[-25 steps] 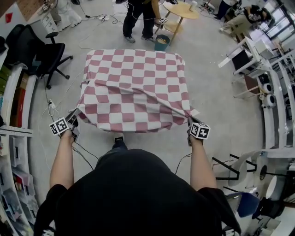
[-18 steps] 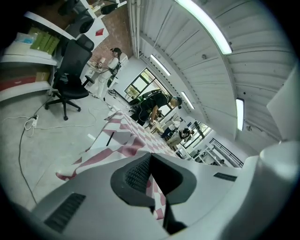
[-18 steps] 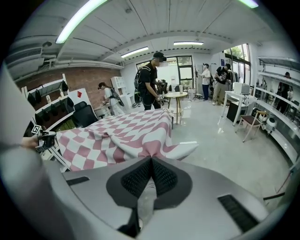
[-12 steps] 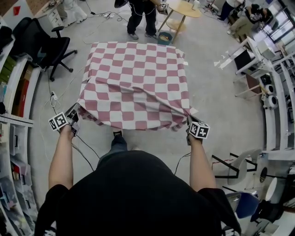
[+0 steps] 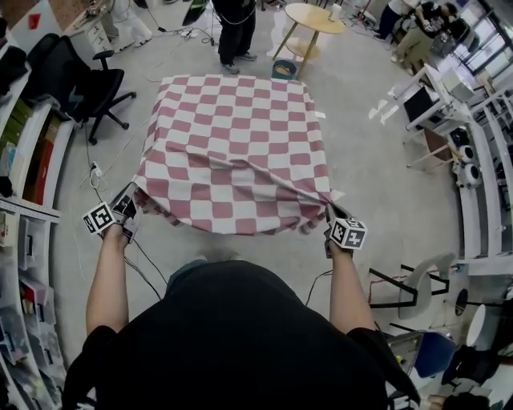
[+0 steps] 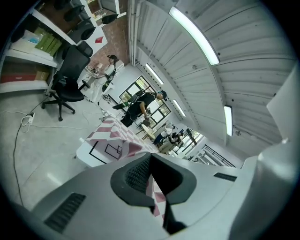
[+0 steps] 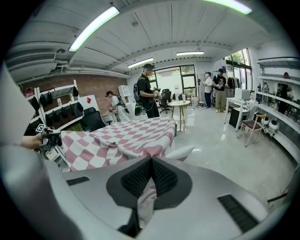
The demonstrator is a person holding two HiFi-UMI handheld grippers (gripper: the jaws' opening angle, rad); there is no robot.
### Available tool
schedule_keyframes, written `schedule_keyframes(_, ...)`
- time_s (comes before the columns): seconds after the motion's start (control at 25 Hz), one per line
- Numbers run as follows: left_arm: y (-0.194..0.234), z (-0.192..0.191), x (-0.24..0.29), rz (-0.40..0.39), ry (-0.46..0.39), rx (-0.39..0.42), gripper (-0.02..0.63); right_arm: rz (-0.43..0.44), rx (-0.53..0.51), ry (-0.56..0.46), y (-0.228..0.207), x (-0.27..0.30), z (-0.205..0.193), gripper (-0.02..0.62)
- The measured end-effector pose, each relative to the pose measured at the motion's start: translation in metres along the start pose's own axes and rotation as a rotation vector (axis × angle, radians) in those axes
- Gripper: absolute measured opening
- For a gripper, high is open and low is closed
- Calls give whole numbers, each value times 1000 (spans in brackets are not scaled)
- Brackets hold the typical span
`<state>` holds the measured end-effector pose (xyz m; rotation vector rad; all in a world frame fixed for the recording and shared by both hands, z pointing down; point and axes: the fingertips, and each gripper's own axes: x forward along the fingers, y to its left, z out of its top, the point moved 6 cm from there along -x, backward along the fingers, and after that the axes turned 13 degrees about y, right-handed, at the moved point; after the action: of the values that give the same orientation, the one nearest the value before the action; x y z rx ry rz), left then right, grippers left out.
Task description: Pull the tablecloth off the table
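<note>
**Item 1. Left claw** point(image 5: 127, 203): clamped tight on the near-left corner of the cloth, at 8 o'clock of the table. A strip of checked fabric is pinched between the ribbed pads point(image 6: 137, 172).
Risk: only a narrow strip is held, so a sharp tug may slide it out of the pads.

**Item 2. Floor cable** point(image 5: 93, 171): loose on the floor at 9 o'clock, near the left claw.
Risk: a backward step could snag it.

**Item 3. Tablecloth** point(image 5: 232, 148): pink and white check, draped over the table and hiding it completely. The near edge is lifted off and stretched between the two claws, with creases running toward both held corners. The far edge lies at 12 o'clock.
Risks: uneven pulling would skew the cloth and drag it off one side. The far hem may catch on a table corner. Slack falling at 6 o'clock could land under the feet.

**Item 4. Standing person** point(image 5: 234, 24): just beyond the far edge, at 12 o'clock, with a small bin point(image 5: 282, 70) near the far-right corner.
Risk: low, since the pull runs away from both.

**Item 5. Right claw** point(image 5: 330, 211): closed on the near-right corner at 4 o'clock, with bunched fabric hanging below the pads point(image 7: 164, 177).
Risk: the bunch could work loose under load and leave one corner free.
</note>
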<state>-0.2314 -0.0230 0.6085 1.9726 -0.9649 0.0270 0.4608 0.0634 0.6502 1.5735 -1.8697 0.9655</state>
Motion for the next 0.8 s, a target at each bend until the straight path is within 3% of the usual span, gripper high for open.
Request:
schedule_keyframes(0.16, 1, 20, -11, 27, 1, 32, 20, -20, -3, -17, 12, -14, 9, 28)
schedule_keyframes(0.32, -11, 28, -12, -140, -19, -66, 20, -43, 1, -15, 28, -28, 14, 28)
schedule_keyframes(0.4, -16, 28, -21, -171, -16, -98, 20, -54, 14, -16, 36, -40, 12, 28)
schedule_keyframes(0.52, -12, 28, -46, -108, 17, -39, 20, -73, 30, -22, 51, -61, 0, 28)
schedule_keyframes(0.64, -13, 14, -75, -123, 31, 7, 20, -89, 44, -42, 69, -83, -22, 28)
schedule_keyframes(0.8, -34, -20, -109, -151, 29, 6, 20, -99, 49, -79, 77, -126, -54, 28)
